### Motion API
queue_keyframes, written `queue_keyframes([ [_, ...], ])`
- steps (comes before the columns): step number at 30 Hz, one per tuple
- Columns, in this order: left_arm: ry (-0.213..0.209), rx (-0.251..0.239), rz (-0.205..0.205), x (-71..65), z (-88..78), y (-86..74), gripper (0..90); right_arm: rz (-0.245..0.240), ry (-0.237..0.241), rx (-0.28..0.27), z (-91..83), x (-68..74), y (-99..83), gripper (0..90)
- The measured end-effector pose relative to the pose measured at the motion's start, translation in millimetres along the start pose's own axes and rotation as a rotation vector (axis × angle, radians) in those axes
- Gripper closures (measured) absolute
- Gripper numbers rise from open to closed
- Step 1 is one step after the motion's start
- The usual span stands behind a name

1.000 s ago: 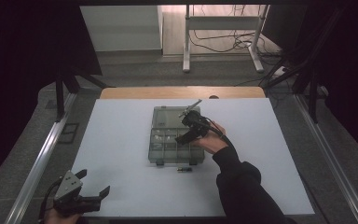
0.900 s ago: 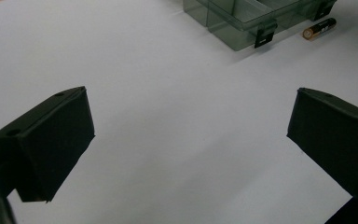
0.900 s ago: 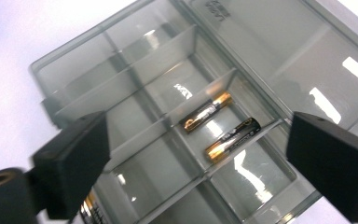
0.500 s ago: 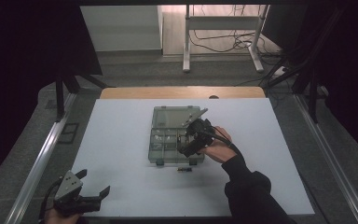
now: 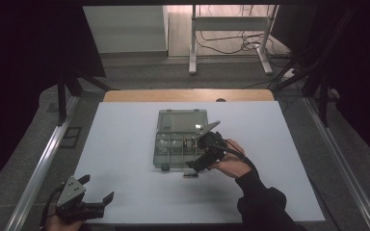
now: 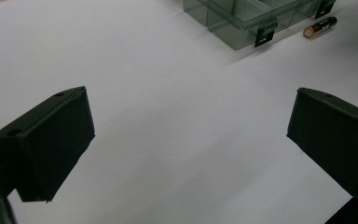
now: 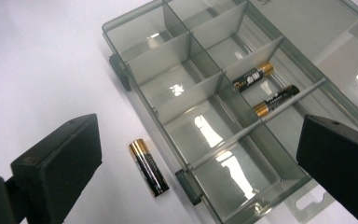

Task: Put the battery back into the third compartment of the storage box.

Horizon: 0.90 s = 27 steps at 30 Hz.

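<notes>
A smoky clear compartment box (image 5: 166, 144) lies open mid-table with its lid folded back. Inside it lie two black-and-gold batteries (image 7: 253, 77) (image 7: 276, 100), side by side. A third battery (image 7: 149, 167) (image 5: 190, 176) rests on the white table just outside the box's near rim. My right gripper (image 7: 200, 163) (image 5: 196, 161) hovers over that rim and the loose battery. Its jaws have just been opening and stand wide with nothing between them. My left gripper (image 5: 96, 188) (image 6: 191, 140) rests open at the table's near left corner, far from the box (image 6: 242, 23) and empty.
The white table top (image 5: 125, 144) has a wooden strip (image 5: 188, 95) along its far edge and metal rails (image 5: 43, 163) down both sides. A white stand and cables sit on the floor beyond. The person's dark sleeve (image 5: 265, 207) comes in from the bottom right.
The right hand has drawn back from over the middle of the box toward its near edge, and its jaws have spread wider. The left gripper has stayed still.
</notes>
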<state>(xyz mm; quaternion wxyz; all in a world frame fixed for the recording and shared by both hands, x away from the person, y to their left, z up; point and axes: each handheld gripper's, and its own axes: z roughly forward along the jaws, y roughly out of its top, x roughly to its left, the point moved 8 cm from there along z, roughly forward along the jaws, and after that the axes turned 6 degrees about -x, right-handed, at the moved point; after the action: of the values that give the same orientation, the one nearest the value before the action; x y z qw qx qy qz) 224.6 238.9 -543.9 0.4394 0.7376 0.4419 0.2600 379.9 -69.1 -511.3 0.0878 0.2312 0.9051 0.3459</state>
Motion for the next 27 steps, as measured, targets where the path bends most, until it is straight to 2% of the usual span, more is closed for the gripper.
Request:
queue_keyframes([
  [2, 0.001, 0.001, 0.001, -0.2, 0.0, 0.0, 0.9, 0.005, 0.004, 0.009, -0.5, 2.8, -2.2, 1.2],
  [5, 0.001, 0.001, 0.003, -0.6, 0.1, 0.1, 0.9, -0.018, -0.002, 0.033, 0.4, 8.5, -6.4, 3.5],
  [8, 0.001, 0.001, 0.004, -0.8, 0.1, 0.0, 0.9, -0.034, -0.001, 0.051, 1.5, 15.1, -10.7, 10.2],
  [13, 0.002, 0.0, 0.006, -0.9, 0.1, 0.1, 1.0, -0.04, 0.027, 0.075, 4.6, 23.1, -18.0, 23.3],
  [18, 0.002, 0.002, 0.011, -1.1, 0.1, 0.0, 1.0, -0.055, 0.053, 0.111, 11.4, 28.2, -27.5, 37.1],
  [22, 0.002, 0.002, 0.012, -1.4, 0.3, 0.0, 1.0, -0.065, 0.071, 0.137, 16.2, 30.9, -31.6, 44.7],
  [27, 0.001, 0.003, 0.014, -1.6, 0.4, 0.1, 1.1, -0.108, 0.08, 0.17, 23.7, 34.9, -36.3, 53.9],
])
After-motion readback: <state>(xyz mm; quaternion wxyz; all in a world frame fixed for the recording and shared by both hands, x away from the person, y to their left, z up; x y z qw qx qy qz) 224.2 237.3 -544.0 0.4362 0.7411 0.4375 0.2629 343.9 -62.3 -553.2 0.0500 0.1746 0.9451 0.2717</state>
